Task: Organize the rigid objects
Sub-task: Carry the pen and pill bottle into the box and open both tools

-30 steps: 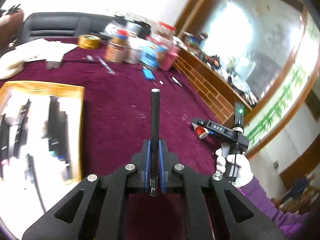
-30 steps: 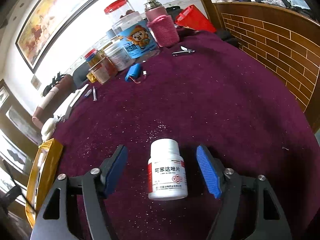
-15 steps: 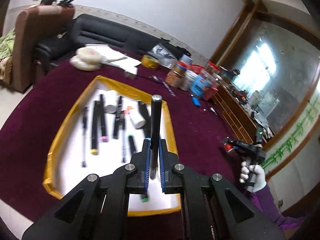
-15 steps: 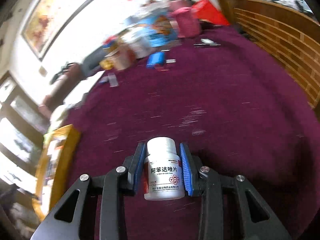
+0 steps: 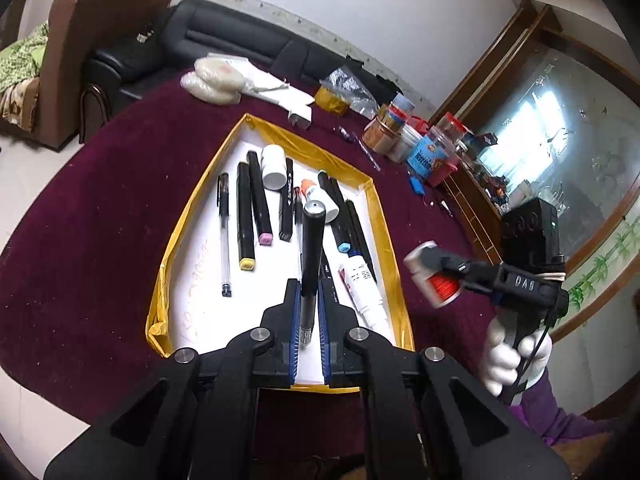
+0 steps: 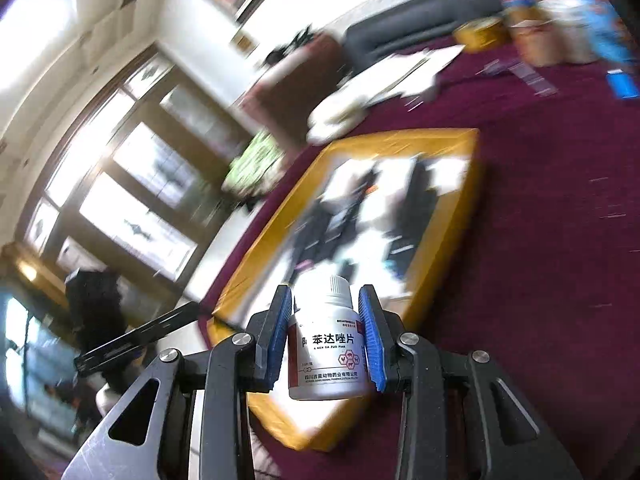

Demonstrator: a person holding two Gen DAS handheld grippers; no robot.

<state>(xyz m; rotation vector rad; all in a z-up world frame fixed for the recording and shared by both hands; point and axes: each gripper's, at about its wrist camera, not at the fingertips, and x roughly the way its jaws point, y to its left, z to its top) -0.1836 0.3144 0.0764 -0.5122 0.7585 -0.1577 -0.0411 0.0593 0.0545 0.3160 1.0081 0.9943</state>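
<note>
My left gripper (image 5: 309,290) is shut on a black pen (image 5: 311,248) and holds it above a yellow-rimmed white tray (image 5: 182,224) on the dark red table. Several pens, markers and small white bottles lie in the tray. My right gripper (image 6: 327,300) is shut on a white pill bottle (image 6: 328,354) with a red and white label, held in the air near the tray's rim (image 6: 460,208). In the left wrist view the right gripper (image 5: 424,258) with the bottle (image 5: 438,280) hovers just right of the tray.
Jars, tins and a blue packet (image 5: 412,144) crowd the table's far right. White papers and a pale bundle (image 5: 212,80) lie beyond the tray. A black sofa (image 5: 224,44) and a brown armchair (image 5: 80,40) stand behind the table. A wooden sideboard (image 5: 476,208) runs along the right.
My right gripper closed on the pill bottle, lifted it and swung left toward the tray. My left gripper carried the pen from the open table to above the tray.
</note>
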